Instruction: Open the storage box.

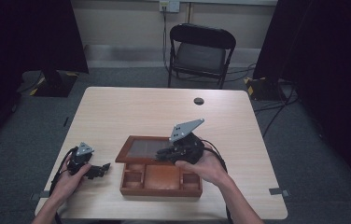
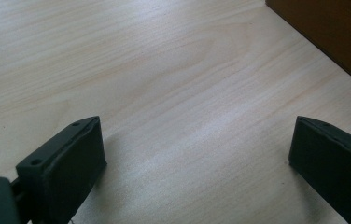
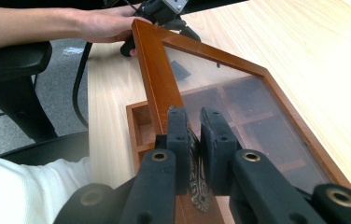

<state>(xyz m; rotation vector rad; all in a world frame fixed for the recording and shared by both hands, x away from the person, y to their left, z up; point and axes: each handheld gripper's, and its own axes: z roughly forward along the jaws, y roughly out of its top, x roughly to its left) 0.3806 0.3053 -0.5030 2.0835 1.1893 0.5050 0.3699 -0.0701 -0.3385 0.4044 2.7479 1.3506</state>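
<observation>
Right gripper (image 3: 193, 140) jaws pinch the box lid's (image 3: 220, 93) metal latch; left gripper (image 1: 100, 170) rests wide open on table (image 1: 131, 112)

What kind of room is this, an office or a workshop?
Probably a recording or lab room, not a workshop: a bare wooden table, dark curtains on both sides, a folding chair by the wall, and cables trailing across grey carpet.

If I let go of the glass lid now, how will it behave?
The lid would probably swing shut under its own weight: it stands partly raised over the box, held only by the right tongs on its front clasp. The wood frame looks stiff, so it shouldn't flex. The glass pane may crack if it slams.
</observation>
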